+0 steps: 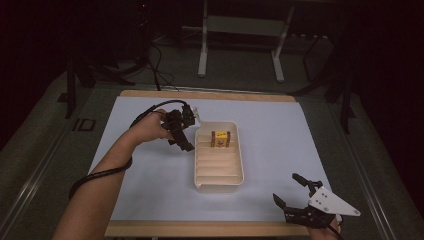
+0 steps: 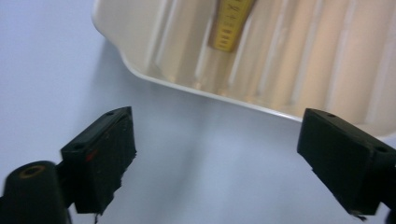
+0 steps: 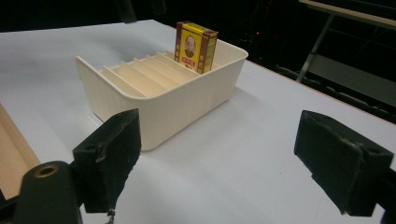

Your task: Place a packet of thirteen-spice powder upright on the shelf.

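A cream tray (image 1: pixel 201 170) with ribbed slots sits mid-table on a white sheet. A small yellow-and-brown box (image 1: pixel 220 138) stands upright in a slot near the tray's far end, also seen as the box (image 3: pixel 195 46) and, blurred, the box (image 2: pixel 231 25). My left gripper (image 1: pixel 186 136) hovers just left of the tray's far end, open, with nothing between its fingers. In its own view the left gripper (image 2: pixel 215 163) looks down at the sheet beside the tray rim (image 2: pixel 187 86). My right gripper (image 1: pixel 286 187) rests open near the front right, facing the tray wall (image 3: pixel 177 107); the right gripper (image 3: pixel 215 158) holds nothing.
The white sheet (image 1: pixel 280 130) covers most of the tabletop, with a wooden strip (image 1: pixel 200 229) along the front edge and another at the back. A desk frame (image 1: pixel 240 30) stands in the dark beyond the table. A cable (image 1: pixel 100 175) trails along the left forearm.
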Available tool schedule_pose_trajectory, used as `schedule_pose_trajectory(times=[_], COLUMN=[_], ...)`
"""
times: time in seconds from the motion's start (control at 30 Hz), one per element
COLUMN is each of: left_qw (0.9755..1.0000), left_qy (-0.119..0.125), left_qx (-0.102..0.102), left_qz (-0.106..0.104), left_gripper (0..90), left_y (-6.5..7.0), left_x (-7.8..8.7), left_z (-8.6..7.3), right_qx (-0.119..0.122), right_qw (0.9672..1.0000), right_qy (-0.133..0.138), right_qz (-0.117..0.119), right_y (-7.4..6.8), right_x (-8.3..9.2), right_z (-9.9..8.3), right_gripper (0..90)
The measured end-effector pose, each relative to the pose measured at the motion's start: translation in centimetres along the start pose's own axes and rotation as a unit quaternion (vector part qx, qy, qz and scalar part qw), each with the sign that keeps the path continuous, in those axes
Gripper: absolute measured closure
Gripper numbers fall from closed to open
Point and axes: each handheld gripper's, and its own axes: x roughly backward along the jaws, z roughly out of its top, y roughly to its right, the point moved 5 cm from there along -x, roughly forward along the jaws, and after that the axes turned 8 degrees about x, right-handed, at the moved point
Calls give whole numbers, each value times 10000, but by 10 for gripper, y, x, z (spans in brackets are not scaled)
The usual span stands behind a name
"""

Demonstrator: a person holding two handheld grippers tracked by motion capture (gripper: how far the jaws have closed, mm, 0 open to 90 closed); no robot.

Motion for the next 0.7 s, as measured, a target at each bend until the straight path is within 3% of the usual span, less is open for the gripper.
schedule_pose_trajectory(times=[0.23,0.4,0.43,0.47,0.5,0.7], left_qw=[9987,9938,9938,9907,9897,9777], left_qy=[314,572,572,762,838,1485], left_qx=[395,927,927,1106,1153,1487], left_qz=[-94,-232,-232,-239,-164,27], left_gripper=[22,21,22,22,22,22], left_y=[1,4,4,7,8,20], left_x=[6,7,7,9,10,17], left_z=[-18,-31,-31,-36,-39,-57], right_qx=[-11,28,35,38,36,43], right_qw=[10000,10000,10000,10000,10000,9999], right_qy=[-7,-7,-10,-11,-14,-20], right_qz=[-17,-32,-45,-65,-76,-118], right_y=[0,0,0,0,0,0], right_x=[0,0,0,0,0,0], right_z=[0,0,0,0,0,0], right_gripper=[148,148,148,148,148,148])
